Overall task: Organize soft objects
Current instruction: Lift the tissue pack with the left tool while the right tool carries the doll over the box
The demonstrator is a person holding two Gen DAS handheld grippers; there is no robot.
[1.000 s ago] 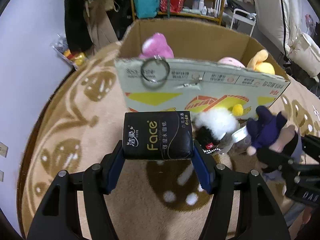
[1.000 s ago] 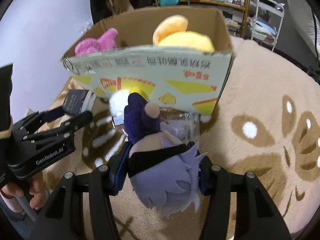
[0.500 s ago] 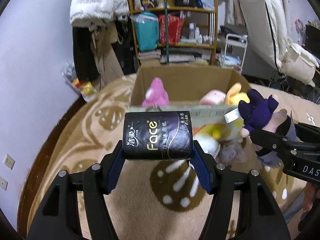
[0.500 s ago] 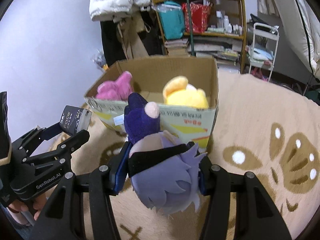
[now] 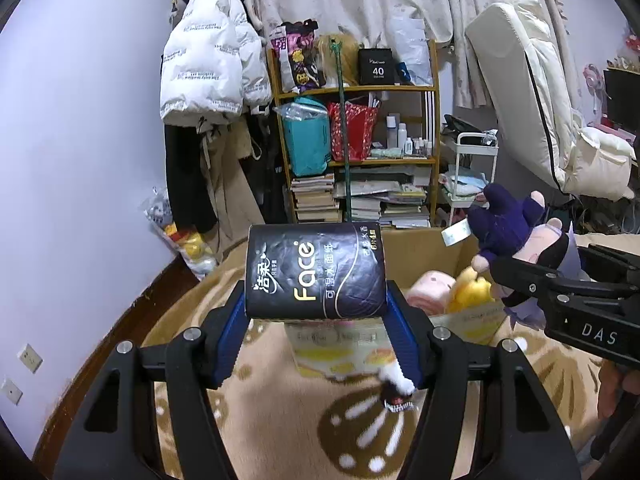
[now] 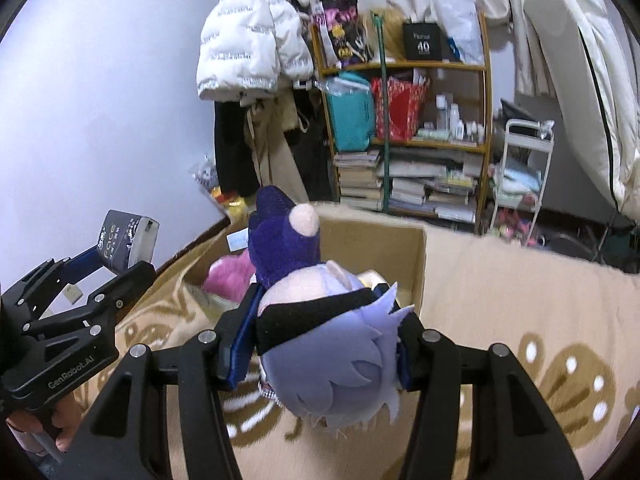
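Note:
My left gripper (image 5: 316,320) is shut on a black tissue pack (image 5: 315,272) marked "Face", held in the air in front of an open cardboard box (image 5: 416,240). My right gripper (image 6: 324,344) is shut on a purple plush doll (image 6: 320,320) with lilac hair, held above the box's near edge (image 6: 376,232). The doll also shows at the right of the left wrist view (image 5: 508,228). The tissue pack shows at the left of the right wrist view (image 6: 126,240). Inside the box lie a pink plush (image 5: 432,292), a yellow plush (image 5: 472,294) and a magenta plush (image 6: 228,284).
The box stands on a beige patterned rug (image 5: 280,412). A small black-and-white plush (image 5: 394,388) lies on the rug in front of the box. Behind are a cluttered wooden shelf (image 5: 360,140), hanging coats (image 5: 212,72), a white trolley (image 6: 520,168) and a plastic bag (image 5: 180,236) by the wall.
Both grippers have risen well above the rug with their loads. The box now sits lower in both views and the shelf and wall fill the upper part.

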